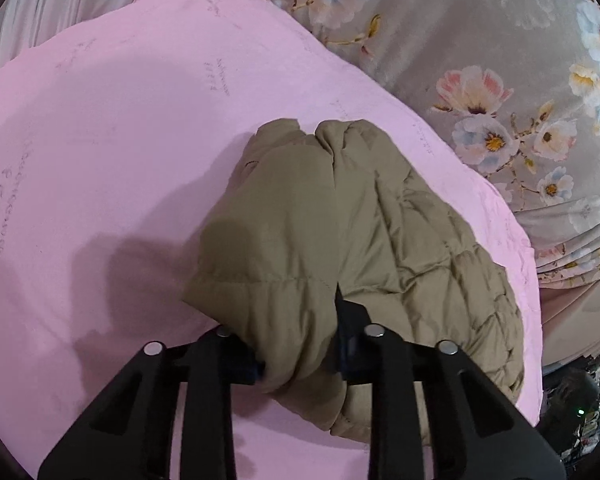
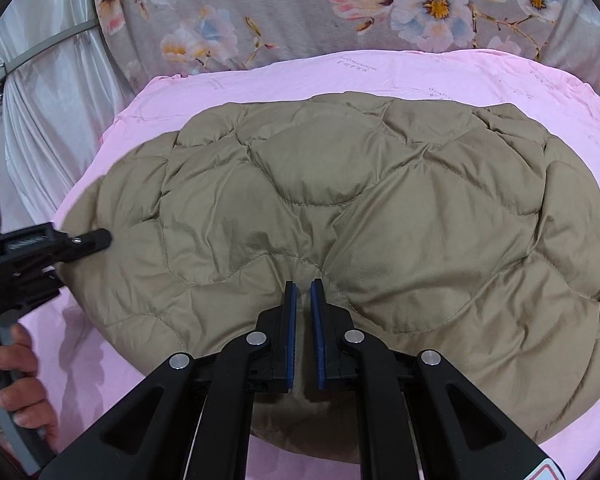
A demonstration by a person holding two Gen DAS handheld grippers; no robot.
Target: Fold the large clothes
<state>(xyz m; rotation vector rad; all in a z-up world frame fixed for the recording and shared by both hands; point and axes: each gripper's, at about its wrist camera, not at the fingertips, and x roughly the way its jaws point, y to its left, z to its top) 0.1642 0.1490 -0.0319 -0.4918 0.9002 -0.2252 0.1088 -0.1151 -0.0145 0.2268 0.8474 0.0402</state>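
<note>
A tan quilted puffer jacket (image 2: pixel 340 208) lies spread on a pink sheet (image 2: pixel 420 76). In the left wrist view a thick fold of the jacket (image 1: pixel 300 248) fills the space between my left gripper's fingers (image 1: pixel 300 344), which are closed on it. The left gripper also shows in the right wrist view (image 2: pixel 92 240) at the jacket's left edge, held by a hand. My right gripper (image 2: pixel 303 284) hovers over the jacket's near edge with its blue pads close together, a narrow gap between them and nothing in it.
A grey floral bedspread (image 2: pixel 300 12) lies beyond the pink sheet (image 1: pixel 100 140). White curtains (image 2: pixel 40 120) hang at the left. Dark clutter (image 1: pixel 588 400) sits at the lower right of the left wrist view.
</note>
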